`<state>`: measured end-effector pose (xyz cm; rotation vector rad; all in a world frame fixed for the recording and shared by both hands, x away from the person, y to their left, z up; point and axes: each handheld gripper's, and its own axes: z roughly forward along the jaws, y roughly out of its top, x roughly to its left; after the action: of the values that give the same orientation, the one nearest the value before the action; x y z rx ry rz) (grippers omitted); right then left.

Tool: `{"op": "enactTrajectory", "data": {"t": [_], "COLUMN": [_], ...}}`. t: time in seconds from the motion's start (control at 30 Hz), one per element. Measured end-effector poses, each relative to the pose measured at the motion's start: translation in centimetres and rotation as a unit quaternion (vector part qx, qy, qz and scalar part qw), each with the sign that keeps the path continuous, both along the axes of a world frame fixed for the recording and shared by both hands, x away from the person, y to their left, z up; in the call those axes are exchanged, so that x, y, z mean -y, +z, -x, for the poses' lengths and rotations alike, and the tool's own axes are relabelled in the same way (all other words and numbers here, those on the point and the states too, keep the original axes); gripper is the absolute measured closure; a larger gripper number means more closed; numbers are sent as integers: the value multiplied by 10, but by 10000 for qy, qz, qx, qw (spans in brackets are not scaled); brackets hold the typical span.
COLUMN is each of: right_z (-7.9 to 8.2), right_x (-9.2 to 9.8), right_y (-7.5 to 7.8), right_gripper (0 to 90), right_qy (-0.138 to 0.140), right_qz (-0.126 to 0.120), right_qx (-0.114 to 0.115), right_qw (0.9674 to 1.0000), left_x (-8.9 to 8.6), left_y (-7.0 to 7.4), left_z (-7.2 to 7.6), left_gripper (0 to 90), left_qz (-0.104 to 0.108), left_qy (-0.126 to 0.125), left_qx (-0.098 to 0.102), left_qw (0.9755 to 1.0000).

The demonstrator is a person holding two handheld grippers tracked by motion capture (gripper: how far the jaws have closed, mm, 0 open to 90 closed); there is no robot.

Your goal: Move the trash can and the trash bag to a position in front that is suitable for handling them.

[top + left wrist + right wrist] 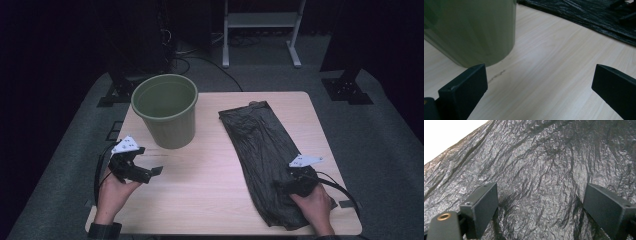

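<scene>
Your right gripper (540, 202) (jaws wide, empty) straddles the crinkled black plastic bag (544, 165); your left gripper (539, 87), equally open, faces the round green plastic bin (471, 30) beyond its left jaw.

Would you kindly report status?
Both grippers open: left by bin, right over bag. Bag flat on table, ungripped. Nothing in the way.

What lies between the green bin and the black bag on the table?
Nothing: between the bin and the bag there is bare wooden table, as the high view shows.
</scene>
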<state>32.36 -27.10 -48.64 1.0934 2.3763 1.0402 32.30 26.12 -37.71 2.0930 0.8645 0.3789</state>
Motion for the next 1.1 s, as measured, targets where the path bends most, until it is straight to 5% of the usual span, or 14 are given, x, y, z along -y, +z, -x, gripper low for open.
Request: {"op": "enactTrajectory", "data": {"t": [0.4,1.1], "right_z": [0,0], "right_x": [0,0], "right_y": [0,0], "right_gripper": [112,113], "right_qy": [-6,-9], "right_qz": [-2,-8], "right_qx": [1,-2], "right_qw": [10000,10000], "left_x": [-11,-27], "left_y": [45,94], "left_z": [-32,-88], "left_gripper": [0,0], "left_qz": [128,71], "left_qy": [119,385], "left_qx": [73,144], "left_qw": [9998,9991]}}
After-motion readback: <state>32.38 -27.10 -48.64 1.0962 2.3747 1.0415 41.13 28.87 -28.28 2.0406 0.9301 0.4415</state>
